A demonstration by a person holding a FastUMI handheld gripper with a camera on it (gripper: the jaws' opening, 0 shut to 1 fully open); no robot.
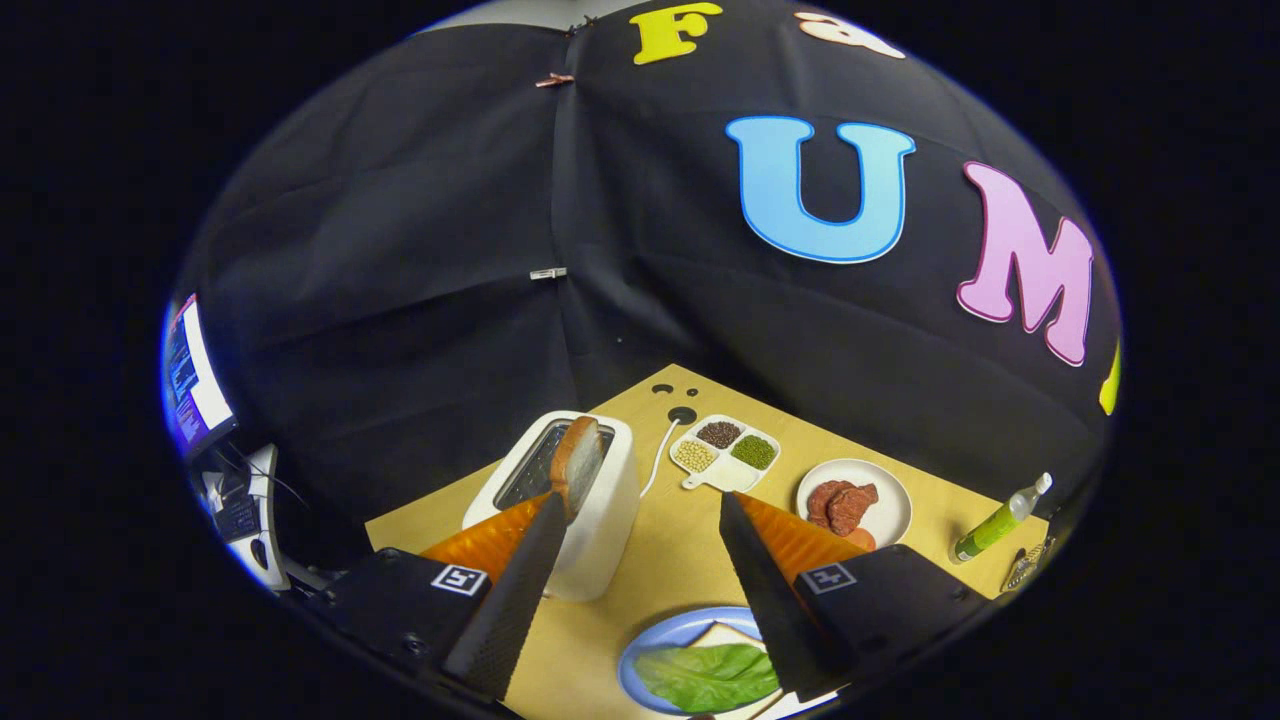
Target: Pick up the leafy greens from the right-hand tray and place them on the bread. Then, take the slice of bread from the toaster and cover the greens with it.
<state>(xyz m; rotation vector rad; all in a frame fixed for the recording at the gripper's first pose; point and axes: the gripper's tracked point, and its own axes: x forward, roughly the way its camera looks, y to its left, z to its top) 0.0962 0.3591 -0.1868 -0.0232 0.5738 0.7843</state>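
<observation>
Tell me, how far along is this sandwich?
The greens already lie on the bread on the blue plate, so that step looks done. The gripper is open and holds nothing. The slice stands in the toaster by one finger's tip; it has yet to be lifted and laid over the greens.

The gripper [635,505] shows as two long, flat fingers [520,590] that taper to narrow tips and carry a finely dotted, grippy texture on their inner faces. Behind each finger sits a ribbed, translucent orange wedge [480,540], one toward 8 o'clock and its twin toward 4 o'clock. Each wedge runs back into a boxy matte black housing [400,600] with rounded corners, bearing a small square black-and-white fiducial marker [459,579] and a round screw recess near its outer edge.
</observation>
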